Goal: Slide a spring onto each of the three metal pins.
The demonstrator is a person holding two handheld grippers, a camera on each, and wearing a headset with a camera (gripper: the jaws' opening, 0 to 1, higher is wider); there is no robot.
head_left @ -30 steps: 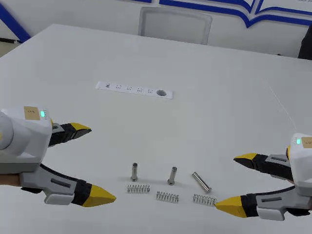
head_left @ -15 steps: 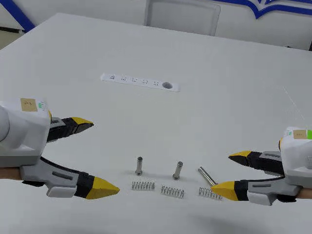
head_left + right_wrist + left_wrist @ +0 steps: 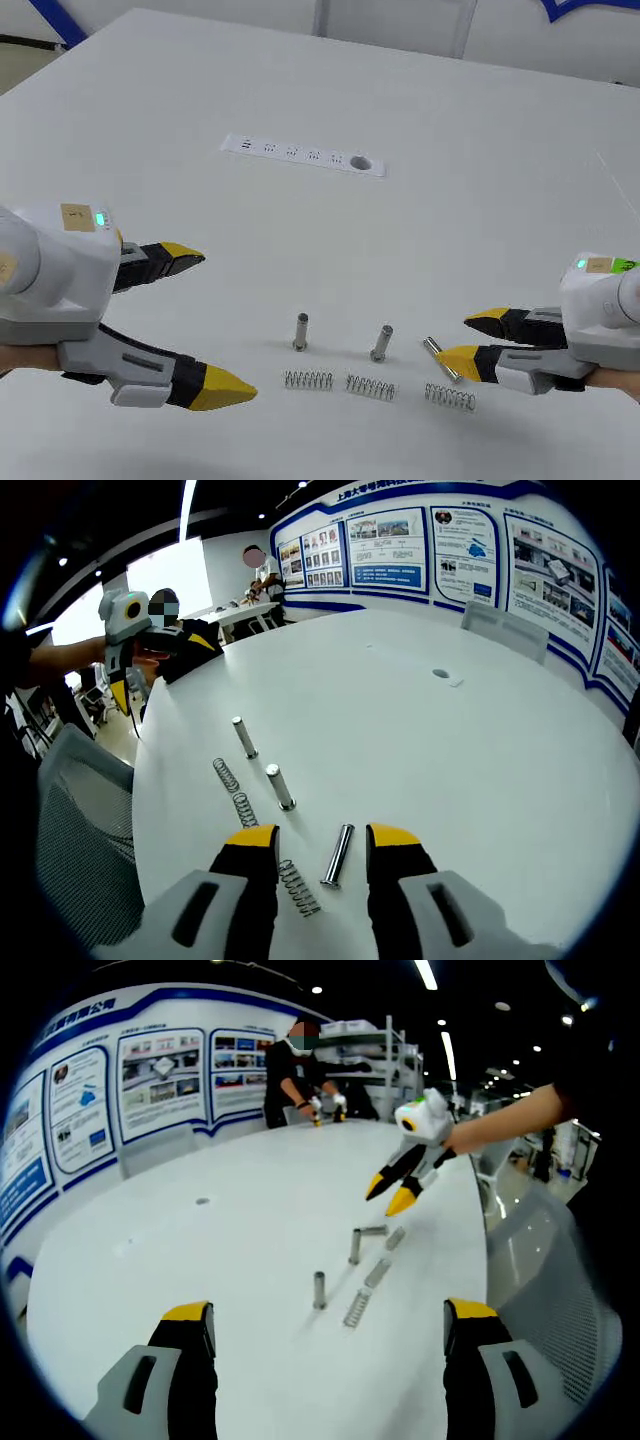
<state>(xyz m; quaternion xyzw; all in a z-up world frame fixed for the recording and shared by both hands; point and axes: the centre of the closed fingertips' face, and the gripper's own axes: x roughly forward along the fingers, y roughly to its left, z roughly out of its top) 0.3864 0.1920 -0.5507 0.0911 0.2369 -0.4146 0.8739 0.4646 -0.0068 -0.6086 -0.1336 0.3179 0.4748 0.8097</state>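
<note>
Hovering over the white table (image 3: 450, 200), the left gripper (image 3: 225, 323) has its jaws spread wide and holds nothing. It is well apart from the parts, to their left. The right gripper (image 3: 458, 338) has its jaws only a little apart, one on each side of the lying pin (image 3: 436, 354), and not closed on it. Whether they touch it cannot be told. The left pin (image 3: 301, 331) and the middle pin (image 3: 381, 342) stand upright. A row of three springs (image 3: 371, 387) lies just beside the pins, on the person's side. A wide stretch of table top lies between the pins and the power strip (image 3: 302, 156). In the right gripper view the table's edge runs not far from the springs, with a mesh chair (image 3: 80, 810) beyond it.
</note>
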